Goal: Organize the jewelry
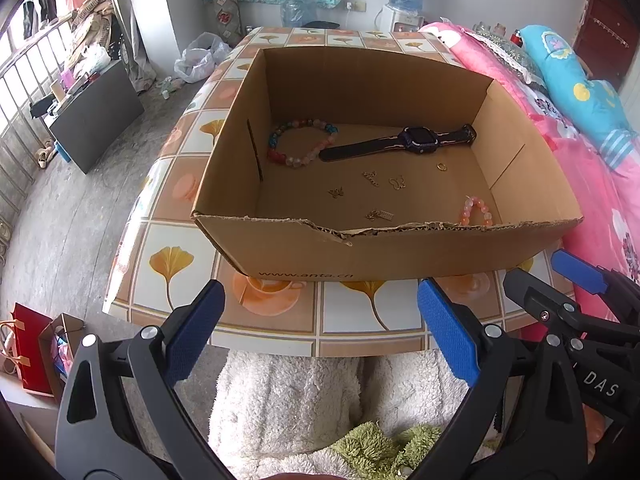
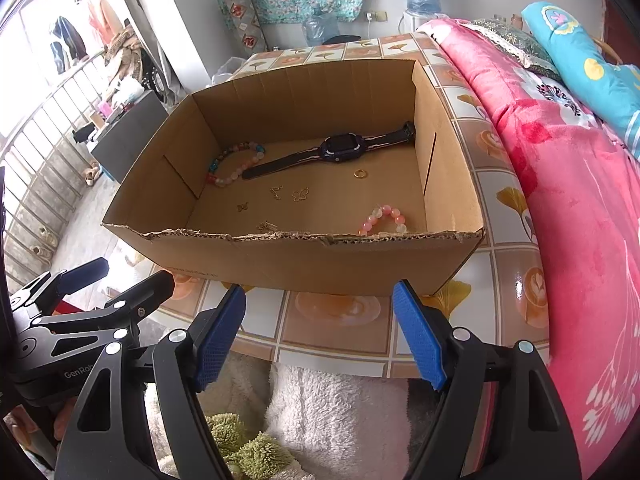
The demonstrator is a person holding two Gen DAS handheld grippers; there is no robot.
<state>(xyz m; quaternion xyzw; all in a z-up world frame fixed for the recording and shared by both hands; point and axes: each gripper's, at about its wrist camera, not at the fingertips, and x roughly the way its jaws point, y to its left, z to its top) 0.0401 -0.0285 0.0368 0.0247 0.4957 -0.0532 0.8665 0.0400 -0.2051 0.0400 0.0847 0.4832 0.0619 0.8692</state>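
From your left wrist camera, your left gripper (image 1: 318, 322) hangs wide open and empty before the open brown cardboard box (image 1: 400, 254) on the ginkgo-patterned table (image 1: 276, 320). Inside lie a dark purple smartwatch (image 1: 416, 137), a multicoloured bead bracelet (image 1: 298, 142), a pink bead bracelet (image 1: 476, 212), a small gold ring (image 1: 441, 166) and small gold charms (image 1: 380, 188). Your right gripper's (image 1: 556, 276) tips show at the right edge.

From your right wrist camera, your right gripper (image 2: 320, 330) also gapes empty. Only here does a coffee-cup tile (image 2: 532, 284) show beside the pink floral blanket (image 2: 580, 208).
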